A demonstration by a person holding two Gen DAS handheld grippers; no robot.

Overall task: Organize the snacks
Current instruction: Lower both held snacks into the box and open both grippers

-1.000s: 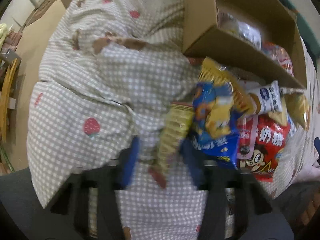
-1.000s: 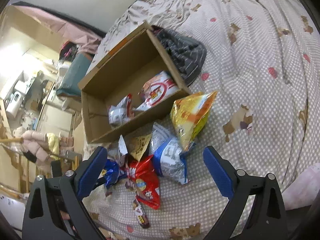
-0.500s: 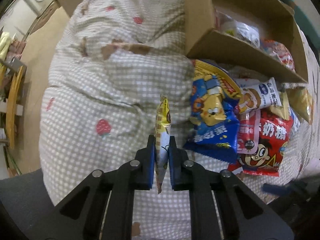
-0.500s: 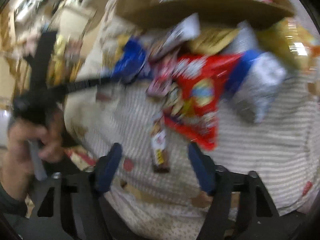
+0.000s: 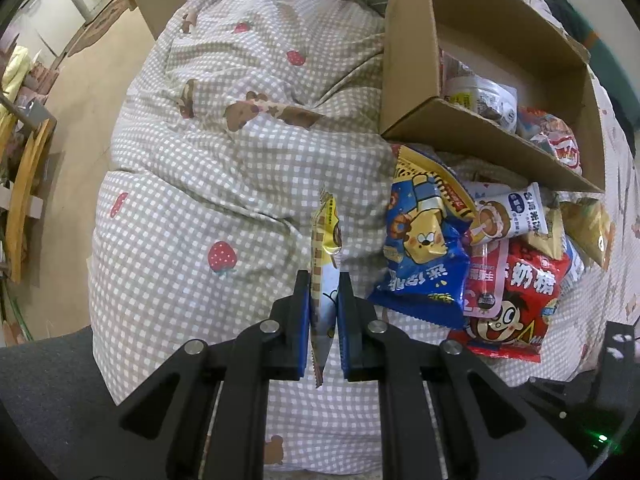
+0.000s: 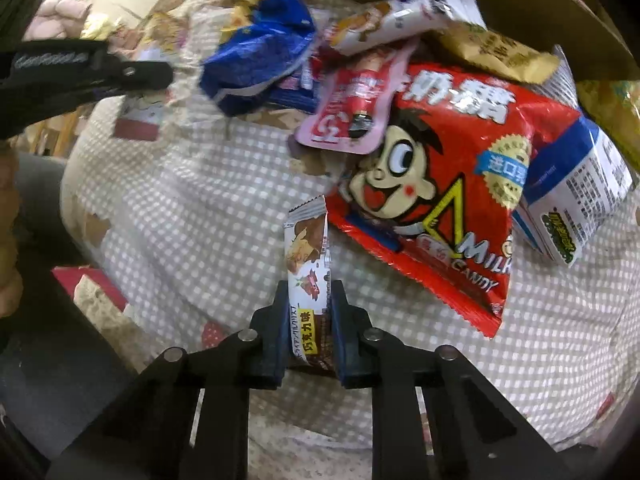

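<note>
The biggest change is on my right side: a second ago my right hand-held gripper (image 6: 310,320) hung high over the bed (image 5: 224,184) with its jaws wide apart, looking down on the cardboard box (image 5: 416,60) and the whole snack pile. Now it is down low at the near edge of that pile, and its jaws are closing on a chocolate wafer bar (image 6: 308,268), which stands between the blue pads with its far end poking out toward the red milk candy bag (image 6: 432,216). The pads look to be touching the wrapper on both sides, so I judge this grip as made or all but made.

The smaller change is on my left. A second ago my left hand-held gripper (image 5: 324,316) was just coming together round a yellow snack stick (image 5: 325,256); now it is clamped on it, the packet edge-on between the pads, and clear of the checked quilt, left of the blue snack bag (image 5: 424,252).

For the task, this means I have one small packet in each hand. The box sits at the far right of the bed, open, with a few snacks already inside, and most of the pile lies loose just in front of it. My next move is probably to carry both packets over its near wall and drop them in.
</note>
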